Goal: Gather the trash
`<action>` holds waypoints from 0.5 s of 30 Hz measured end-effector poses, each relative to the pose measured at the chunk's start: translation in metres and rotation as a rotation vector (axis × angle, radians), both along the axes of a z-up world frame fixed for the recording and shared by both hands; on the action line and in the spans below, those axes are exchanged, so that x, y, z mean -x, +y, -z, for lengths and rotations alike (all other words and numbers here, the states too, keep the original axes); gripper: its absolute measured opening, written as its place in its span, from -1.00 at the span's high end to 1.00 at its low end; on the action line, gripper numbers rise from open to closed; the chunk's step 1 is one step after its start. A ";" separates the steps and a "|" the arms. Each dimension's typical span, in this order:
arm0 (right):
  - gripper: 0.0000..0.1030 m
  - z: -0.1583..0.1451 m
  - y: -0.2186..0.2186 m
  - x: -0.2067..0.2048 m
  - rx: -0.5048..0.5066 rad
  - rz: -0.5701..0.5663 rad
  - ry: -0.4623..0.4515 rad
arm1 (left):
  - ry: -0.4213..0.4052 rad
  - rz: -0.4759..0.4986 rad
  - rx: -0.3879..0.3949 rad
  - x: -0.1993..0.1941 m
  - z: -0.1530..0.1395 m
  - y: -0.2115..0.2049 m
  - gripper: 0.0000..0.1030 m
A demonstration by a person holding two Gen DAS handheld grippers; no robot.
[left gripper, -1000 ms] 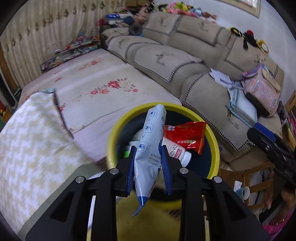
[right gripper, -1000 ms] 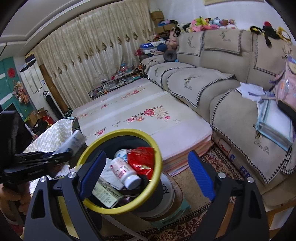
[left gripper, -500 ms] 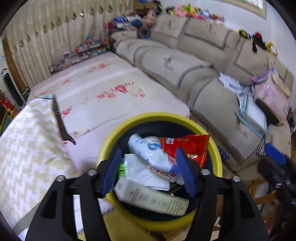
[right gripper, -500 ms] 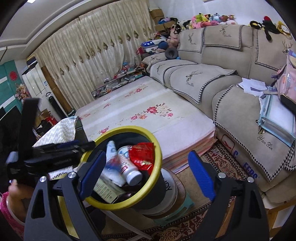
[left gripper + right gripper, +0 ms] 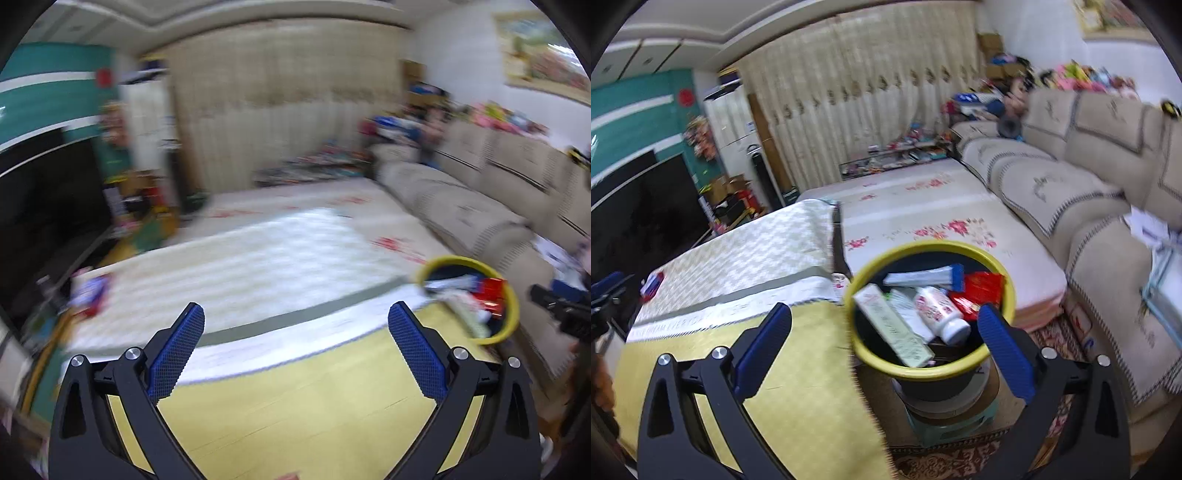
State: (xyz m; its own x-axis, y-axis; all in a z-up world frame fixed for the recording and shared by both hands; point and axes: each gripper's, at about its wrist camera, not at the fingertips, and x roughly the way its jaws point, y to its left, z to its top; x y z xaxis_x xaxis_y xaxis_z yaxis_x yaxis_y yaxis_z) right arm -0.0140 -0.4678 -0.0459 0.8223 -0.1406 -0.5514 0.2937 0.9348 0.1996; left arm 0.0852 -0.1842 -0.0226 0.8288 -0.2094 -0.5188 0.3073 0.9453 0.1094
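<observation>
We take the yellow-rimmed bin (image 5: 929, 310) as our landmark. It stands on a low stool just off the corner of the table covered in yellow and white cloth (image 5: 798, 373). Inside it lie a white tube with a blue end (image 5: 923, 275), a long pale green carton (image 5: 892, 326), a white bottle (image 5: 940, 308) and a red foil wrapper (image 5: 982, 290), all heaped together.

The one piece of trash we can make out away from the bin is a small red and blue packet (image 5: 652, 284), far across the table from it, near the opposite edge. In the left wrist view it is only a blur (image 5: 90, 295). We judge it light, thin and crinkly, probably slippery. We would pinch it across its flat middle, since a grip at a loose corner could let it slide out.

Our left gripper (image 5: 295, 328) points over the table, away from the bin. Its jaws are opening, spread wide, with nothing between them. Our right gripper (image 5: 882, 332) faces the bin, jaws also opening wide. They are empty, touching neither rim nor contents.
</observation>
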 end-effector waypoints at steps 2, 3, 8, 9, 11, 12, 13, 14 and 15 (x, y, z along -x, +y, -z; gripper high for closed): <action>-0.87 -0.009 0.018 0.003 0.025 -0.036 -0.007 | -0.007 -0.092 -0.014 0.017 -0.005 0.039 -0.91; -0.87 -0.013 0.024 0.004 0.032 -0.051 -0.009 | -0.004 -0.123 -0.018 0.024 -0.006 0.054 -0.91; -0.87 -0.037 0.051 0.017 0.093 -0.092 -0.034 | -0.020 -0.227 0.044 0.067 -0.015 0.117 -0.91; -0.87 -0.041 0.056 0.019 0.105 -0.095 -0.039 | -0.022 -0.235 0.051 0.071 -0.015 0.127 -0.91; -0.87 -0.046 0.063 0.021 0.128 -0.101 -0.037 | -0.029 -0.248 0.068 0.084 -0.014 0.139 -0.91; -0.87 -0.047 0.067 0.023 0.136 -0.107 -0.036 | -0.027 -0.257 0.077 0.090 -0.013 0.145 -0.91; -0.87 -0.048 0.070 0.025 0.141 -0.113 -0.037 | -0.022 -0.267 0.083 0.094 -0.011 0.150 -0.91; -0.87 -0.049 0.074 0.027 0.144 -0.122 -0.040 | -0.019 -0.269 0.088 0.097 -0.009 0.152 -0.91; -0.87 -0.050 0.076 0.030 0.144 -0.126 -0.045 | -0.016 -0.272 0.095 0.102 -0.007 0.155 -0.91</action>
